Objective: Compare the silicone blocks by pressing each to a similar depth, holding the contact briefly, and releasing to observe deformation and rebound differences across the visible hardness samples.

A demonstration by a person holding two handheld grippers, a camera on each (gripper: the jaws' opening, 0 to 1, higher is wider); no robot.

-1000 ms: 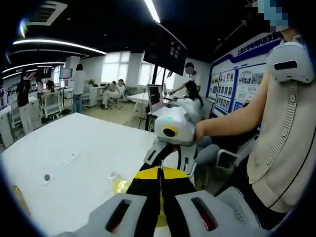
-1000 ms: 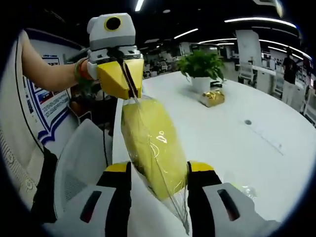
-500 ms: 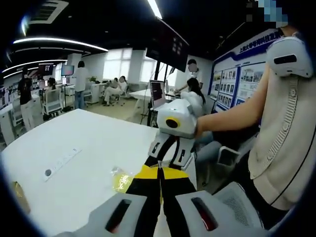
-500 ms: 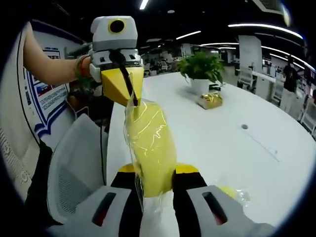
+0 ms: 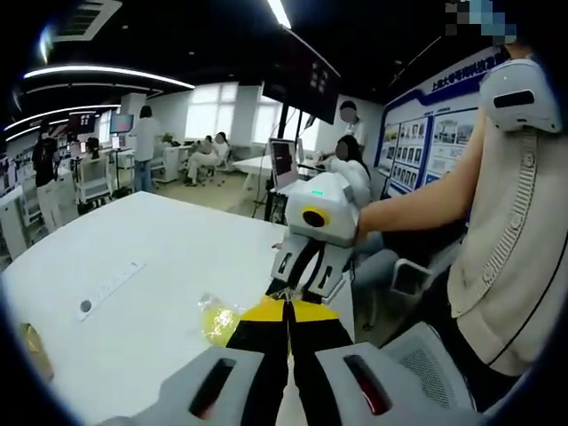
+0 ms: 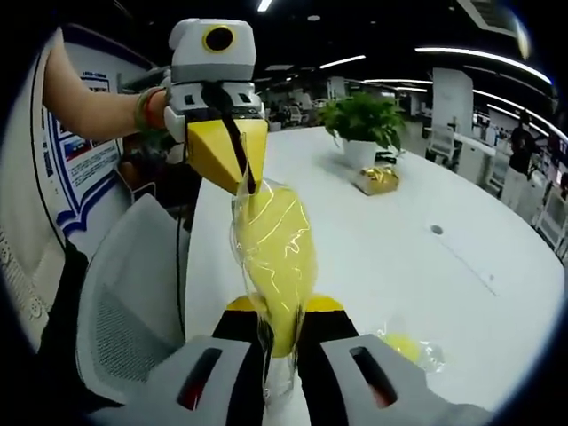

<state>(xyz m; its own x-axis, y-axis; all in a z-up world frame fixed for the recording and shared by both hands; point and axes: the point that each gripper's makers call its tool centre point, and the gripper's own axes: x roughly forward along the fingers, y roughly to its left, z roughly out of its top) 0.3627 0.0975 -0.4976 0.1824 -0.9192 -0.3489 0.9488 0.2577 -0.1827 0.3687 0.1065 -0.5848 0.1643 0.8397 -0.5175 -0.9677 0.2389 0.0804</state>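
Observation:
A yellow silicone block (image 6: 273, 253) in clear wrap hangs in the air between my two grippers. In the right gripper view my right gripper (image 6: 282, 311) is shut on its lower part and squeezes it narrow. My left gripper (image 6: 245, 184) comes in from the top with its yellow jaws shut on the wrap's upper end. In the left gripper view my left gripper (image 5: 286, 306) has its tips together, and the right gripper (image 5: 298, 282) faces it just beyond. A second wrapped yellow block (image 6: 405, 348) (image 5: 217, 319) lies on the white table (image 6: 399, 248).
A potted plant (image 6: 359, 120) and a gold wrapped object (image 6: 380, 180) stand farther along the table. A white office chair (image 6: 124, 293) sits beside the table edge. The person's arm and vest (image 5: 497, 257) are at the right. Several people are at desks in the background.
My right gripper's jaws have come together on the yellow block, pressing it from wide to narrow. The left gripper has kept its pinch on the wrap's top.

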